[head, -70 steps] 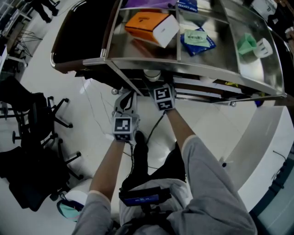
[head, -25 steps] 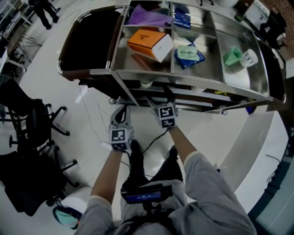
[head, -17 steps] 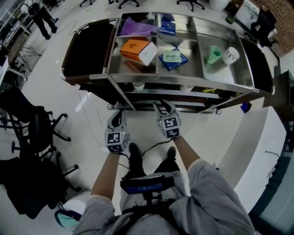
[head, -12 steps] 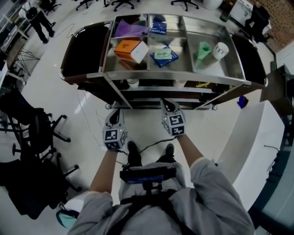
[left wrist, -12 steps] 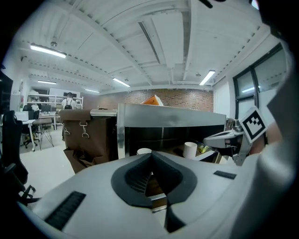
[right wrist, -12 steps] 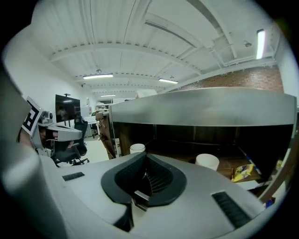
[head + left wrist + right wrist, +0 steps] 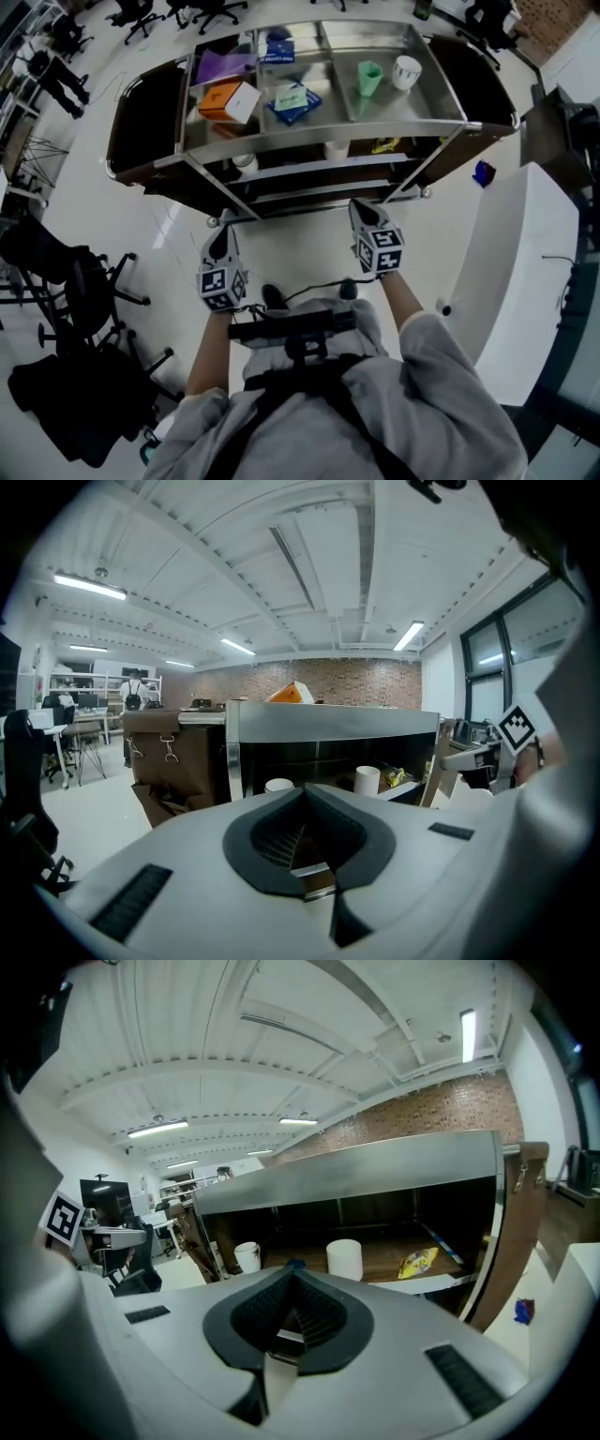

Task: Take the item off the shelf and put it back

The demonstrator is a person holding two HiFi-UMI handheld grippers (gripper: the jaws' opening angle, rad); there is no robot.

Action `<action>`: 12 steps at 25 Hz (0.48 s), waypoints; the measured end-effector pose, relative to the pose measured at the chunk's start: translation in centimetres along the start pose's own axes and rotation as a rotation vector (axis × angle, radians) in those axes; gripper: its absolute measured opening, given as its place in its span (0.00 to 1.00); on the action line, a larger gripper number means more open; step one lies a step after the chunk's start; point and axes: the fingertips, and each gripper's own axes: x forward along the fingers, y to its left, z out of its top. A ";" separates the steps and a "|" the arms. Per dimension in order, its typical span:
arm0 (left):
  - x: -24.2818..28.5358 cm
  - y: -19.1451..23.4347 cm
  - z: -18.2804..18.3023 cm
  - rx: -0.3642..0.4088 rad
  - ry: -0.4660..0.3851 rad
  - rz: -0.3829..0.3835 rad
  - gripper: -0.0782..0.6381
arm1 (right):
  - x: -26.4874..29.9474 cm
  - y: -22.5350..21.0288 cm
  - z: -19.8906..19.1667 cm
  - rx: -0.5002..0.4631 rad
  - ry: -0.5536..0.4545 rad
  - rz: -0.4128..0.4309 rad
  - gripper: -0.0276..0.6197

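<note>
**Head view:** The left gripper [image 7: 221,236] and right gripper [image 7: 361,208] hang over the floor in front of the steel cart [image 7: 319,139], touching nothing. On the cart's lower shelf [image 7: 281,171], a white cup [image 7: 244,162] stands toward the left end. A second white cup [image 7: 336,148] stands near the middle, with a yellow packet [image 7: 384,145] to its right.

**Left gripper view:** The left gripper [image 7: 304,791] has its jaws pressed together with nothing between them. Both cups [image 7: 278,785] [image 7: 367,779] stand upright on the shelf beyond.

**Right gripper view:** The right gripper [image 7: 292,1275] is likewise closed and empty. The second white cup [image 7: 344,1260] stands ahead of it and well apart, and the yellow packet [image 7: 415,1263] lies nearby.
</note>
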 end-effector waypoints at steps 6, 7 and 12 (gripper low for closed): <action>-0.7 -0.3 0.0 -0.020 -0.006 0.023 0.12 | -2.8 -2.7 -1.5 0.034 0.016 -0.072 0.05; -0.8 -0.3 -0.1 -0.026 -0.004 0.026 0.12 | -3.1 -2.9 -1.6 0.036 0.018 -0.078 0.05; -1.4 0.1 -0.5 -0.049 0.009 0.049 0.12 | -3.4 -3.4 -2.0 0.053 0.022 -0.098 0.05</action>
